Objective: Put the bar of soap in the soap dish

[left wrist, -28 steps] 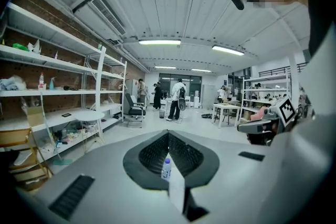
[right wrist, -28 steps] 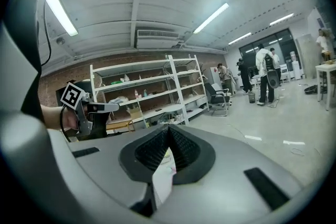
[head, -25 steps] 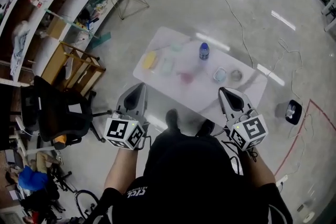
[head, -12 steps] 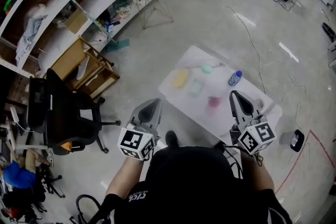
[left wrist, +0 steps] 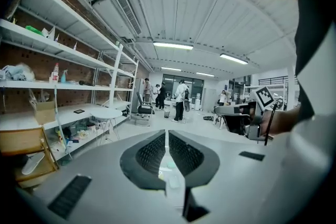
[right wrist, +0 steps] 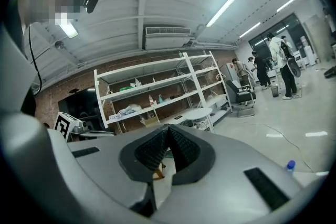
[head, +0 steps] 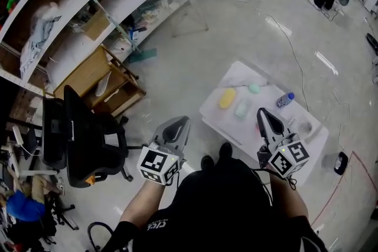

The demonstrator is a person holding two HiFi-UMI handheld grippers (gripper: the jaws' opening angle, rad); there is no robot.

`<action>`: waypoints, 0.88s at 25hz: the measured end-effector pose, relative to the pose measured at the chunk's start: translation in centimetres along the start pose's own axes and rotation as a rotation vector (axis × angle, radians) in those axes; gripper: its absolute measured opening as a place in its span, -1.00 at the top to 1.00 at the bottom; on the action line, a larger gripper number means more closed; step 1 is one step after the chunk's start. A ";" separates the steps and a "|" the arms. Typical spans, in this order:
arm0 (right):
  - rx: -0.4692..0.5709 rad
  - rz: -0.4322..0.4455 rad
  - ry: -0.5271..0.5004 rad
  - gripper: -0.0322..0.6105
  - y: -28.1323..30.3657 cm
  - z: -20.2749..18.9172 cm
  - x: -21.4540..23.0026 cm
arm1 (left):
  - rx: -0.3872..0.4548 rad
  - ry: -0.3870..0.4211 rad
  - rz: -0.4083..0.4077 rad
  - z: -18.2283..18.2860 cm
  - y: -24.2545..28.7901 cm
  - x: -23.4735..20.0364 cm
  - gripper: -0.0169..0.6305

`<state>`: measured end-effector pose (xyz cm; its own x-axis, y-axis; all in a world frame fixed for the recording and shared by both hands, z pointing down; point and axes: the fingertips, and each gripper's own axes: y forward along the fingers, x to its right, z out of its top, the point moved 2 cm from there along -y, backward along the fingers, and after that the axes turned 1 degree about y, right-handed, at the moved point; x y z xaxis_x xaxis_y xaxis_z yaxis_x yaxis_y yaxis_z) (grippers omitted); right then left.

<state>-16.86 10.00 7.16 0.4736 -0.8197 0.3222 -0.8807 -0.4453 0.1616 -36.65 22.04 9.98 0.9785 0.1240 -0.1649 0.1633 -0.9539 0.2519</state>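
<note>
Left gripper (head: pixel 179 123) and right gripper (head: pixel 262 114) are held forward in front of the person's body, short of the near edge of the white table (head: pixel 220 118); neither touches anything on it. In the left gripper view the ribbed pads are seen closed, tips meeting, with nothing clamped; a sliver of the tabletop is visible below them. In the right gripper view the jaws are likewise pressed together and empty.

The bar of soap (head: pixel 227 98), yellow and oval, is recorded only in the head view; it lies on the table's left part, clear of both grippers. A pale green oblong item (head: pixel 242 108) lies just beside it; whether this is the soap dish cannot be told. A blue bottle (head: pixel 285 100) stands further right and also appears low in the right gripper view. That view alone shows the wall shelving (right wrist: pixel 157 97) face-on; standing people (left wrist: pixel 180 99) at the room's far end are noted in the left gripper view.
</note>
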 end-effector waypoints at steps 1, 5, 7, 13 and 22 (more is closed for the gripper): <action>-0.004 0.001 -0.009 0.85 0.6 0.0 -0.1 | 0.000 0.004 -0.009 0.2 0.6 -0.4 0.91; -0.009 -0.038 -0.006 0.85 2.3 -0.4 1.2 | 0.009 0.023 -0.054 1.3 3.4 -1.5 0.91; -0.010 -0.062 0.018 0.85 3.4 -0.5 2.7 | 0.009 0.040 -0.079 2.2 5.2 -2.0 0.91; -0.031 -0.108 0.032 0.85 6.8 0.1 6.7 | -0.023 0.074 -0.156 4.6 11.9 -4.0 0.84; -0.040 -0.188 0.091 0.85 10.9 0.5 10.2 | -0.060 0.085 -0.245 6.5 19.2 -7.0 0.73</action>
<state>-21.56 -3.40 11.74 0.6285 -0.6867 0.3652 -0.7773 -0.5714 0.2634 -41.21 1.06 9.81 0.9155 0.3743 -0.1475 0.4013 -0.8751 0.2706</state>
